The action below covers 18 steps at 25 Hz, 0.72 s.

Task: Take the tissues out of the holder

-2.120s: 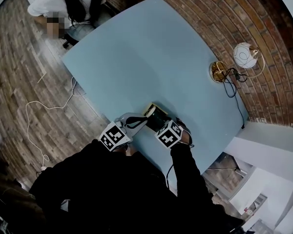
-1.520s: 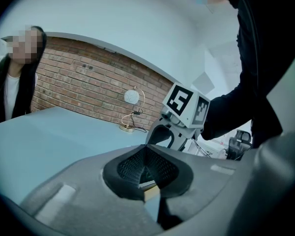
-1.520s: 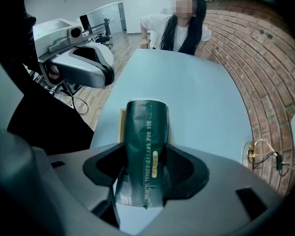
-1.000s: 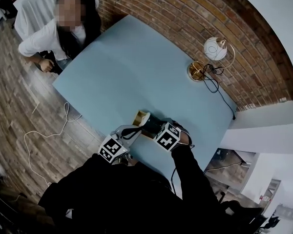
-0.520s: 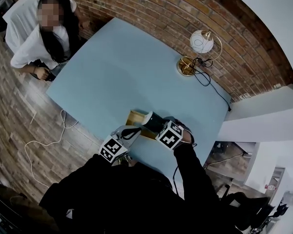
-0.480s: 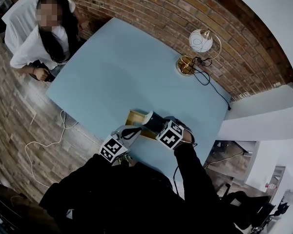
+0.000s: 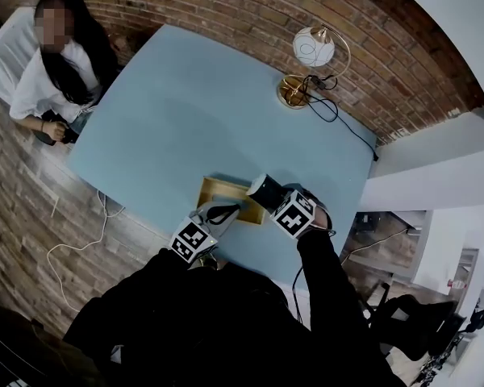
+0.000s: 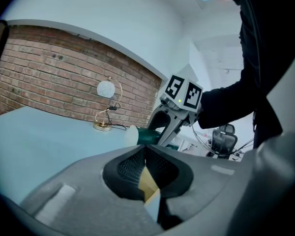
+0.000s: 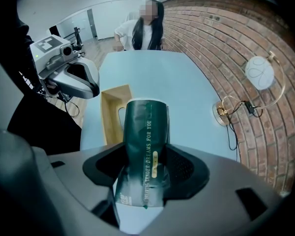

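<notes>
Our left gripper (image 8: 144, 155) is pinched shut on the near rim of the wooden holder (image 7: 212, 190), steadying it. Just right of that, the dark green tissue pack (image 9: 146, 132) is clamped in our right gripper's (image 9: 143, 167) part-spread jaws. Its long axis runs along them, tipped steeply down over the holder's right end, so we judge that carrying it clear falls to the right hand.

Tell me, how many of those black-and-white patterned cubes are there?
2. One cube rides on the left gripper, which clamps the wooden holder; the other cube rides on the right gripper, which holds the green tissue pack.
</notes>
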Motion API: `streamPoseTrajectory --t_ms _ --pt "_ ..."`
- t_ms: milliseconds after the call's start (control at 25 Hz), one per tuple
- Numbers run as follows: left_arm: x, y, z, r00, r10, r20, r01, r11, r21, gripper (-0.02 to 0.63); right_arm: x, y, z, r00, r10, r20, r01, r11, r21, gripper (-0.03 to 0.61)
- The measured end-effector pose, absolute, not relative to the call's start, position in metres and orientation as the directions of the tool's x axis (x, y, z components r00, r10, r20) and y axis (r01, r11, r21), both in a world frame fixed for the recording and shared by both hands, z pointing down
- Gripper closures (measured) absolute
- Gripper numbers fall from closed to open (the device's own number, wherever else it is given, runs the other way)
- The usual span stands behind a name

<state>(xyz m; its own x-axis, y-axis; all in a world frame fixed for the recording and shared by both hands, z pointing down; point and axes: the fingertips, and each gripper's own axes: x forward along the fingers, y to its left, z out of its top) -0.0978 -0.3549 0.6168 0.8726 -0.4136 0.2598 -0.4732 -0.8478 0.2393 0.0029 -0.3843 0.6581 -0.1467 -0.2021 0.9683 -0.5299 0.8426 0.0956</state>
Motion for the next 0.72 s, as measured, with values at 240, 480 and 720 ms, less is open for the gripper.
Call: streamPoseTrajectory --t_ms 240,480,720 --pt "-0.071 -0.356 0.618 0.896 -0.361 0.259 -0.421 -0.876 0.236 0.604 0.032 -0.385 0.66 -0.128 -0.221 0.967 -0.593 0.799 0.104 0.322" --pt "-0.046 -0.354 0.624 0.911 -0.312 0.269 -0.378 -0.894 0.242 0.603 0.062 -0.378 0.665 -0.112 -0.225 0.968 -0.646 0.757 0.101 0.321" --pt "-0.023 -0.35 0.633 0.921 -0.268 0.284 -0.34 -0.907 0.248 0.603 0.089 -0.369 0.673 -0.094 -0.225 0.97 -0.698 0.71 0.097 0.321"
